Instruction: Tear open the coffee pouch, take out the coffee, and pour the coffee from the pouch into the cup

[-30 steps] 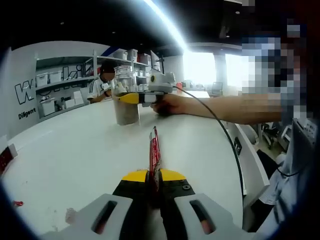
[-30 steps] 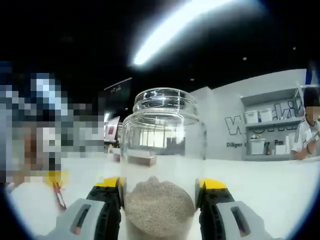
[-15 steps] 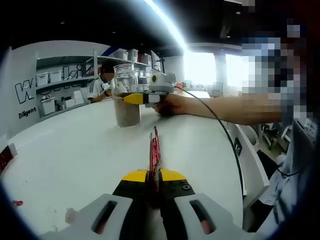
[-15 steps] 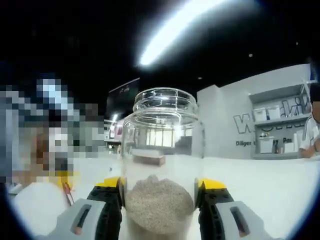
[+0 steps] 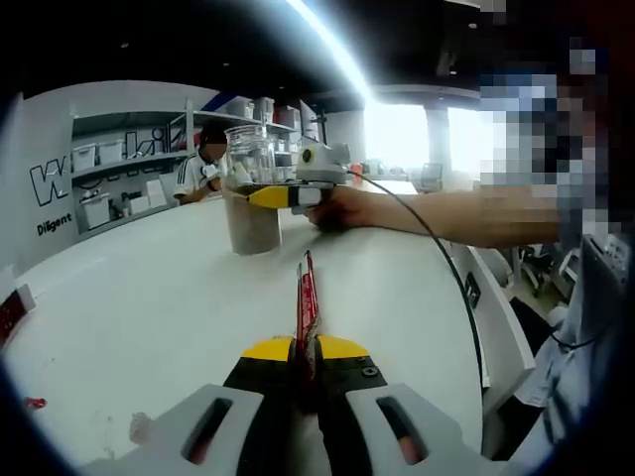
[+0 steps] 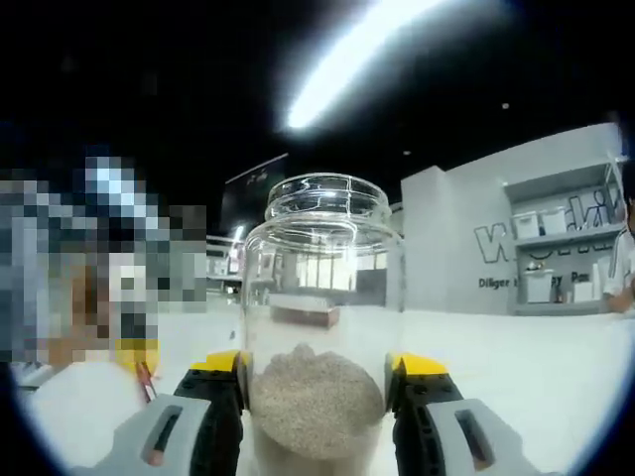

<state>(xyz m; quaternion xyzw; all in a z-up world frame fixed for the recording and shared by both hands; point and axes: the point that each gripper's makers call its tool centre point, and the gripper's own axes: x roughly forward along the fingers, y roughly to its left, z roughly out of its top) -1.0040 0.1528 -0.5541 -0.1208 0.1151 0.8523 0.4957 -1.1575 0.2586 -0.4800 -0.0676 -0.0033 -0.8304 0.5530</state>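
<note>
My left gripper (image 5: pixel 306 349) is shut on a thin red coffee pouch (image 5: pixel 307 294), which I see edge-on pointing away over the white table (image 5: pixel 149 297). Farther back stands a clear glass jar (image 5: pixel 251 193) with pale brown powder in its lower part. My right gripper (image 5: pixel 266 195), held by a person's hand, is shut around it. In the right gripper view the jar (image 6: pixel 319 297) stands upright between the yellow-tipped jaws of the right gripper (image 6: pixel 317 369), its mouth open. At the left of that view the left gripper (image 6: pixel 137 355) shows with the red pouch (image 6: pixel 146 377).
Shelves with white bins (image 5: pixel 109 159) line the back wall, and a person (image 5: pixel 203 164) sits behind the table. A red item (image 5: pixel 12 309) and a small red scrap (image 5: pixel 35 404) lie at the table's left. A black cable (image 5: pixel 437 258) trails from the right gripper past the right edge.
The right gripper and the jar have shifted slightly to the right on the table, turning the right gripper view a little. The left gripper and pouch have stayed still.
</note>
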